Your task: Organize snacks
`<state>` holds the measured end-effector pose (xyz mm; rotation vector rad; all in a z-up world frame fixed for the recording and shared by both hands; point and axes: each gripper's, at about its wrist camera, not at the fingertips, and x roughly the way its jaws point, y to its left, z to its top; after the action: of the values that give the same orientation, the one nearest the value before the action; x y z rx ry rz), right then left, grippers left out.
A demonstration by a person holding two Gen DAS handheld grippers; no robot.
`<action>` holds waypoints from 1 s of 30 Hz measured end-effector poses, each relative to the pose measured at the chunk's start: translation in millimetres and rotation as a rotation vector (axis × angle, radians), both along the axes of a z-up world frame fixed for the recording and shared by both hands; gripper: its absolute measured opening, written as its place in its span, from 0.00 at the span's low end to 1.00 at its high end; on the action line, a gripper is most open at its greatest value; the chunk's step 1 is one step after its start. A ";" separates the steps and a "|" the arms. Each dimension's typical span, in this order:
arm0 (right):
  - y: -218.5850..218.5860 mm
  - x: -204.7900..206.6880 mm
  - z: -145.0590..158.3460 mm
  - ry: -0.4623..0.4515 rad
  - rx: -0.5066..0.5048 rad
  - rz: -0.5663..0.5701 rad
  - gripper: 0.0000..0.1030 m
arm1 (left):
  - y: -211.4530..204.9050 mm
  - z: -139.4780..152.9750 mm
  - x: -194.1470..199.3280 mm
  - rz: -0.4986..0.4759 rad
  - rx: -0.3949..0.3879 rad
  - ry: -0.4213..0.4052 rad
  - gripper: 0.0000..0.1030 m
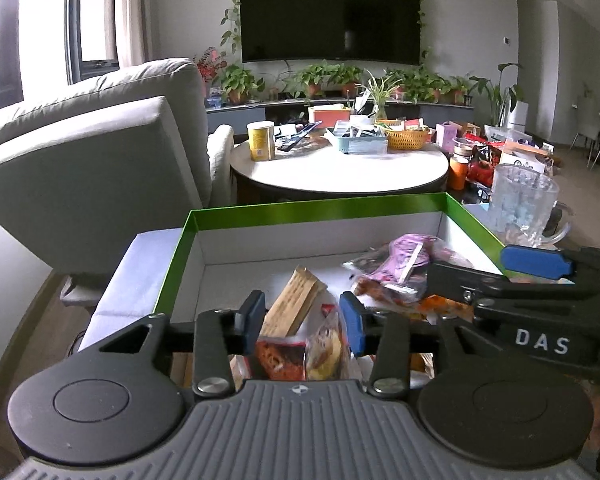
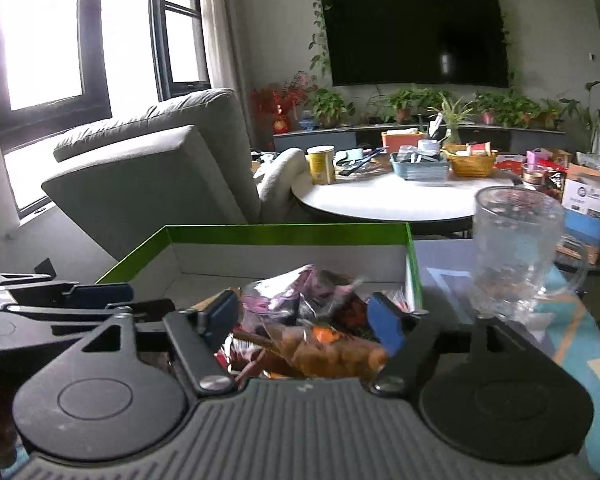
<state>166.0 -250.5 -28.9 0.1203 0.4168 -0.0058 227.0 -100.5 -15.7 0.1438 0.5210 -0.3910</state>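
Living room; green-rimmed box (image 1: 312, 210) of snack packets (image 1: 396, 264), possibly 5.

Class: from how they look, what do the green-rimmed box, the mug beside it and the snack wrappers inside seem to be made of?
Green-rimmed box: probably cardboard, with thin flat walls, folded corners, a glossy green outside and a matt white inside.
Mug: clear glass or hard plastic, see-through, with a dimpled surface and a handle.
Snack wrappers: thin plastic film, crinkled, shiny and partly transparent.
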 end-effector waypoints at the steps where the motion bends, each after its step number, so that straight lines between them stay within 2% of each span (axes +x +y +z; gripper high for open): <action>1: 0.4 -6.4 1.4 -0.005 0.001 -0.001 0.50 | 1.4 0.6 -3.8 0.002 0.000 -0.002 0.39; 8: 7.6 -39.5 10.7 -0.019 0.003 0.003 0.50 | 13.1 8.7 -37.7 0.010 -0.009 -0.017 0.42; 13: 12.5 -62.4 14.8 -0.001 0.033 0.009 0.50 | 18.8 15.4 -70.8 0.004 -0.002 -0.059 0.46; 18: 17.5 -87.7 17.5 -0.007 0.018 -0.003 0.50 | 24.4 18.3 -101.7 -0.001 0.013 -0.091 0.53; 26: 22.3 -119.4 19.6 -0.014 0.010 -0.023 0.50 | 34.4 19.4 -134.5 0.008 -0.006 -0.098 0.58; 30: 26.0 -128.3 20.3 -0.017 0.001 -0.032 0.50 | 37.7 18.4 -148.0 0.013 0.010 -0.100 0.61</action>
<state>37.7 -224.6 -8.6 0.1276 0.3981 -0.0365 79.0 -62.8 2.7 0.1687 0.4247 -0.3670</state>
